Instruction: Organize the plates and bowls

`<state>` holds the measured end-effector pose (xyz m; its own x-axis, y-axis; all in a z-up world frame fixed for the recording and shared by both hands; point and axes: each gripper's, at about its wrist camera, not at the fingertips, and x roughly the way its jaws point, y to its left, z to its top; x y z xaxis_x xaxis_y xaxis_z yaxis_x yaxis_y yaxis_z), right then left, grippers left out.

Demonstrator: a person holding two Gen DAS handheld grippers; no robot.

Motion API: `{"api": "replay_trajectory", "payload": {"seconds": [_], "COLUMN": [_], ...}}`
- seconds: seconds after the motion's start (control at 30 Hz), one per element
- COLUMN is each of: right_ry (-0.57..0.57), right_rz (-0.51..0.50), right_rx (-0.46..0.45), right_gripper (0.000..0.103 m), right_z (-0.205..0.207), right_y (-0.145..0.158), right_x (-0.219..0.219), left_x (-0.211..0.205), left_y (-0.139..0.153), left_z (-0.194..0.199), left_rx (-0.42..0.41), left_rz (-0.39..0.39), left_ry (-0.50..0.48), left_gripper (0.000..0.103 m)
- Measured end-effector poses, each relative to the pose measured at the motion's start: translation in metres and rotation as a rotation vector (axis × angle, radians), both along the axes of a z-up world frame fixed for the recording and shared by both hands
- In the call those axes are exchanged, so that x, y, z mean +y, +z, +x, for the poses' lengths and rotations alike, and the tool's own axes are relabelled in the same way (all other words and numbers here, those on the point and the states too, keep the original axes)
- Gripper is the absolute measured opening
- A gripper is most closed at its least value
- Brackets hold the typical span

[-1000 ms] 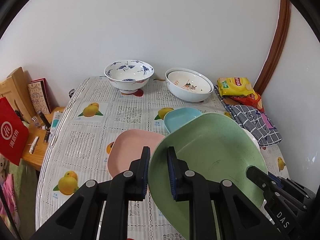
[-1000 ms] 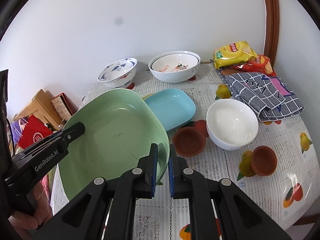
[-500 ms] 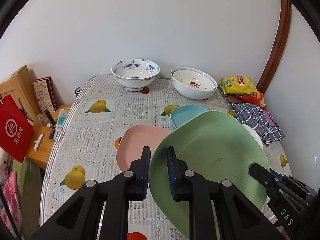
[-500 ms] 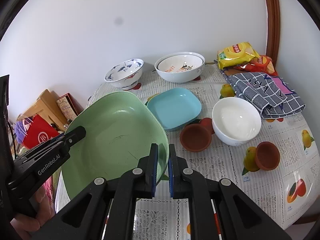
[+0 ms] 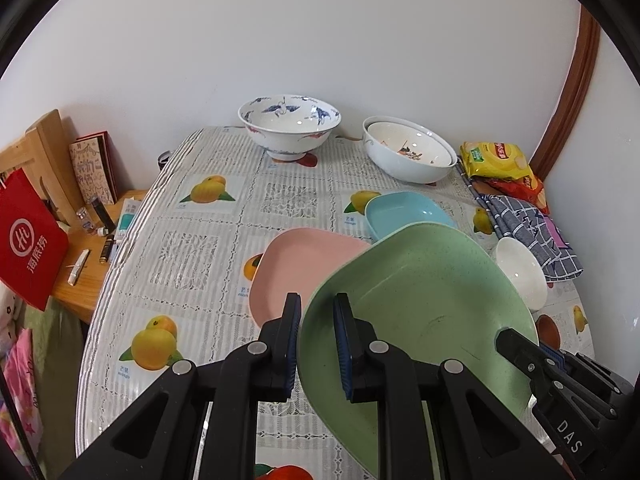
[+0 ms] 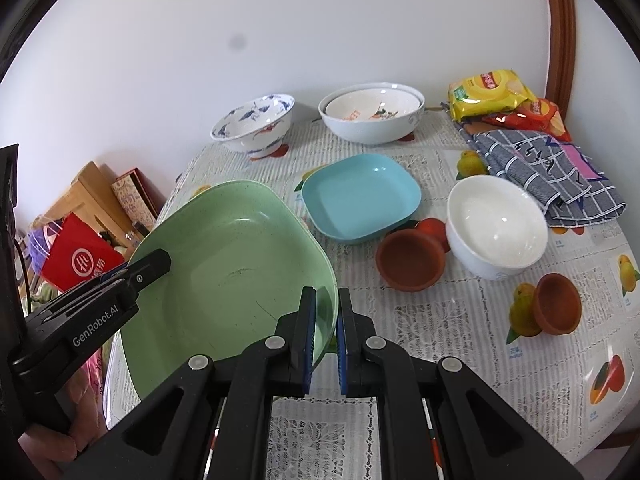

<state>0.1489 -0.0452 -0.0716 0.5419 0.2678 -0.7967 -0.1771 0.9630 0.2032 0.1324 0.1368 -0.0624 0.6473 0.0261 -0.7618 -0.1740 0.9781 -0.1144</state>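
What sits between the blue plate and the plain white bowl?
A small brown clay bowl sits between blue plate and white bowl, touching the bowl or nearly; the right wrist view shows it.

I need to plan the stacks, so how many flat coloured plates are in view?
3. The green plate is held over the table's near left, the pink plate lies partly under it, and the blue plate lies mid-table. Others may be hidden.

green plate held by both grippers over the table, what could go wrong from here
1. The green plate is tilted and pinched only at its rim by the left gripper and right gripper; it could slip or twist.
2. Lowered off-centre, it may land askew on the pink plate beneath it.
3. Its far edge sits close to the blue plate and could knock it.
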Motion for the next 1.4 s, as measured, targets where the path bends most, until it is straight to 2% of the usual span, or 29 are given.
{"api": "replay_trajectory", "payload": {"seconds": [0.5,0.8,1.17,1.4], "right_ry": [0.061,0.121,0.156,0.171], "right_rz": [-0.028,-0.059,-0.111,-0.105], "right_rx": [0.087,0.081,0.053,0.084], "right_gripper": [0.009,0.009,0.009,0.009], "right_z": [0.020,0.042,0.083,0.104], "right_y": [-0.038,-0.044,-0.046,-0.063], "right_x": [0.036,0.069,0.082,0.078], "left_x": [0.038,0.063,0.065,0.059], "left_y": [-0.040,-0.049,-0.061,-0.074], "left_z": [0.009,0.023,0.057,0.073], "left_rx": [0.082,0.092,0.117,0.153], "left_rz": [-0.034,-0.059,-0.063,-0.036], "left_ry": [0.062,0.116,0.119,0.109], "left_gripper": [0.016,0.016,0.016,0.016]}}
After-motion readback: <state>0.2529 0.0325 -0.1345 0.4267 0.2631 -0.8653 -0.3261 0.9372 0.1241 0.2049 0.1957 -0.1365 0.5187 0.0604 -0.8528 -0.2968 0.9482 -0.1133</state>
